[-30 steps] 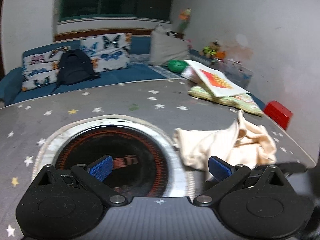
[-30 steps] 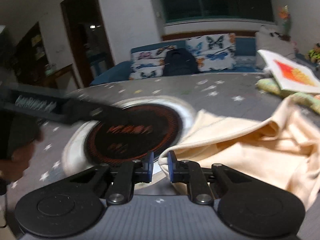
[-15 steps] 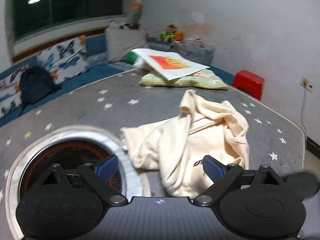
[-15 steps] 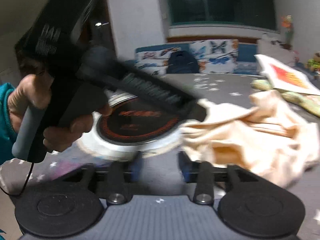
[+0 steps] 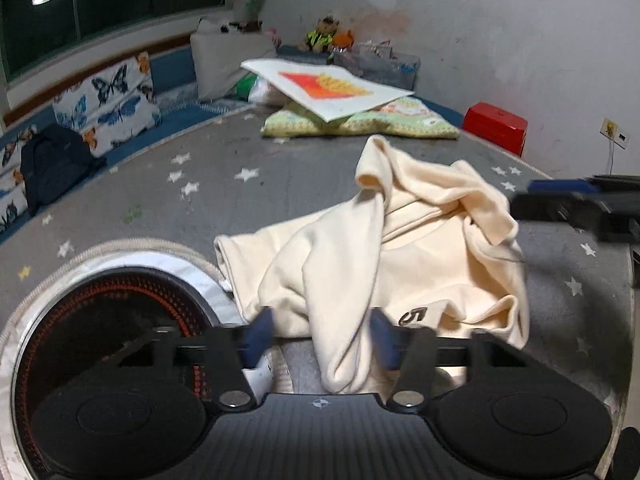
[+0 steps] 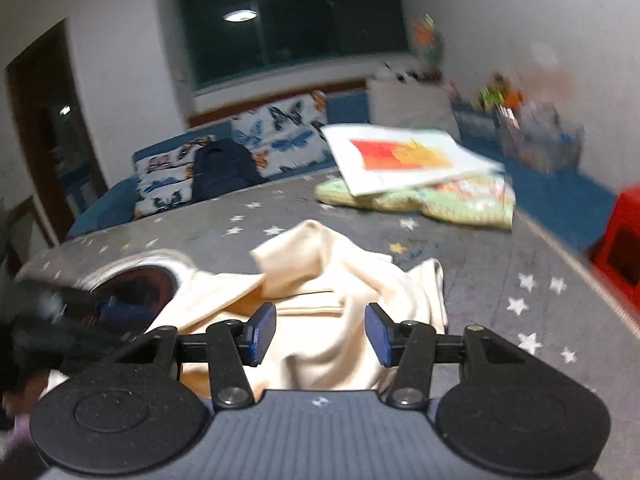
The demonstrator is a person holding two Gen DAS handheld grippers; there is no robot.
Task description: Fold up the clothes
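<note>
A crumpled cream sweatshirt (image 5: 400,256) with a dark "5" mark lies on the grey star-patterned mat (image 5: 224,200). My left gripper (image 5: 320,338) is open, with a hanging fold of the sweatshirt between its fingers at the near edge. My right gripper (image 6: 322,334) is open over the sweatshirt (image 6: 332,308), and its fingers also show at the right of the left wrist view (image 5: 560,200). The left gripper shows blurred at the left edge of the right wrist view (image 6: 60,320).
A round black and red disc with a white rim (image 5: 112,320) lies left of the sweatshirt. A green cushion with a white board (image 5: 332,92) sits at the far side. A red box (image 5: 494,128), butterfly pillows (image 5: 108,100) and a dark backpack (image 5: 52,164) line the edges.
My left gripper swung right from the disc to the sweatshirt and narrowed around a fold. My right gripper opened, let go of the edge and moved over the garment.
</note>
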